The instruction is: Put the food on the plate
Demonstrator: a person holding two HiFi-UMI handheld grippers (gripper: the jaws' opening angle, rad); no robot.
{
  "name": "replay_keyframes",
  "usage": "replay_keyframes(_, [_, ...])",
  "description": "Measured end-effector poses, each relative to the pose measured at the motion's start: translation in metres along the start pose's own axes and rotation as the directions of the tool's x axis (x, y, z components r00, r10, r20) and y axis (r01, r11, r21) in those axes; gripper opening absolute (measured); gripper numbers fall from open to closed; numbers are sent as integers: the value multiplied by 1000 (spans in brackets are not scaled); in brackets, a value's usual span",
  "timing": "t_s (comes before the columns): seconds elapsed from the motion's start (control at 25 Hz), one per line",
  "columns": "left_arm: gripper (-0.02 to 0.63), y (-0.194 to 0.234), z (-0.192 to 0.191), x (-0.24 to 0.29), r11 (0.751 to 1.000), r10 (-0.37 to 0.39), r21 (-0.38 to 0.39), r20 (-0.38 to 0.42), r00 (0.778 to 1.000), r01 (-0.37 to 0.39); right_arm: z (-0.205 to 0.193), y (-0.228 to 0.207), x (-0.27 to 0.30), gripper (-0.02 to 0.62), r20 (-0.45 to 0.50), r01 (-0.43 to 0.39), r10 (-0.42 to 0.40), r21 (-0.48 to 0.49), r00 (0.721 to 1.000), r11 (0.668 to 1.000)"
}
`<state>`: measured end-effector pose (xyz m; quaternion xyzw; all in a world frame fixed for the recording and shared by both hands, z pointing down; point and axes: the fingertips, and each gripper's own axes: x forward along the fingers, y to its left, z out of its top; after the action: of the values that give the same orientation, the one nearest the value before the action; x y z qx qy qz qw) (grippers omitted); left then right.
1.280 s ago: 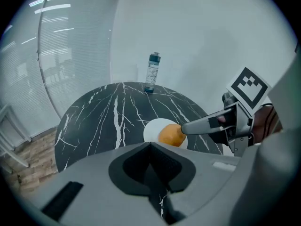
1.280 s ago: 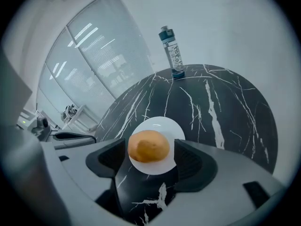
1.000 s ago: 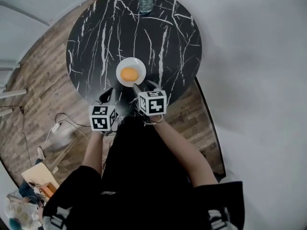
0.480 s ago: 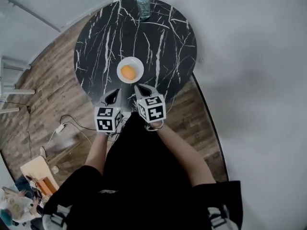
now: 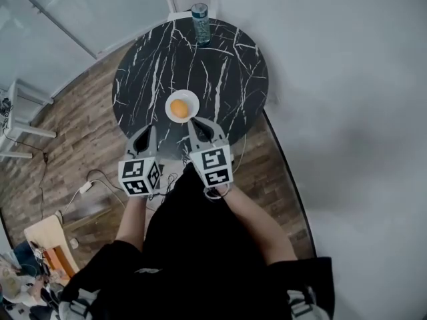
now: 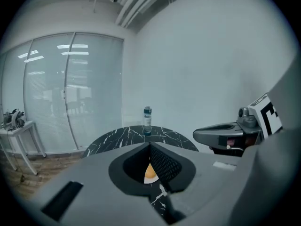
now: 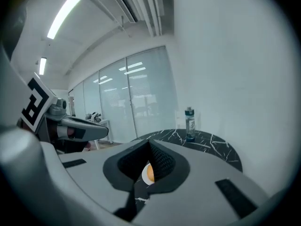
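Plate [image 5: 193, 105]: one, frame centre, holding one orange food [image 5: 179, 108]. Bottle [image 5: 200, 23]: one, top. Left gripper [image 5: 151, 131], right gripper [image 5: 191, 123]: both closed, empty. Round black marble tabletop [image 5: 227, 65]; wood floor [image 5: 73, 132]; glass wall [image 5: 87, 12].

No words, brands or numbers can be read anywhere. The bottle [image 5: 200, 24] at the far edge of the table [image 5: 233, 79] has a label too small to make out. The cubes on the left gripper [image 5: 148, 131] and the right gripper [image 5: 193, 123] carry only black-and-white square markers.
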<state>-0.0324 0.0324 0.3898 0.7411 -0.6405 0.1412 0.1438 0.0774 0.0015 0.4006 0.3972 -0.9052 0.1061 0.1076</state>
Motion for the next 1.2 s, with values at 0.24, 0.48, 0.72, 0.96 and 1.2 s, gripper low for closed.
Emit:
replay_keyframes(0.24, [0, -19, 41, -31, 1000, 11, 25, 136, 991, -15, 66, -4, -46, -3, 160, 53, -31, -134, 987, 990])
replay_keyframes(0.48, [0, -23, 83, -58, 998, 62, 14, 276, 959, -68, 118, -7, -81, -3, 300, 95, -34, -193, 953, 977])
replay_keyframes(0.72, [0, -27, 93, -82, 994, 99, 12, 314, 944, -108, 140, -5, -107, -3, 361, 96, -9, -223, 933, 970])
replay_keyframes(0.96, [0, -46, 100, -85, 996, 65, 36, 307, 950, -80, 135, -13, -116, -3, 311, 76, 10, -264, 950, 961])
replay_keyframes(1.2, [0, -53, 109, -81, 996, 57, 53, 306, 950, -77, 138, -12, -110, -3, 313, 73, 11, -256, 950, 964])
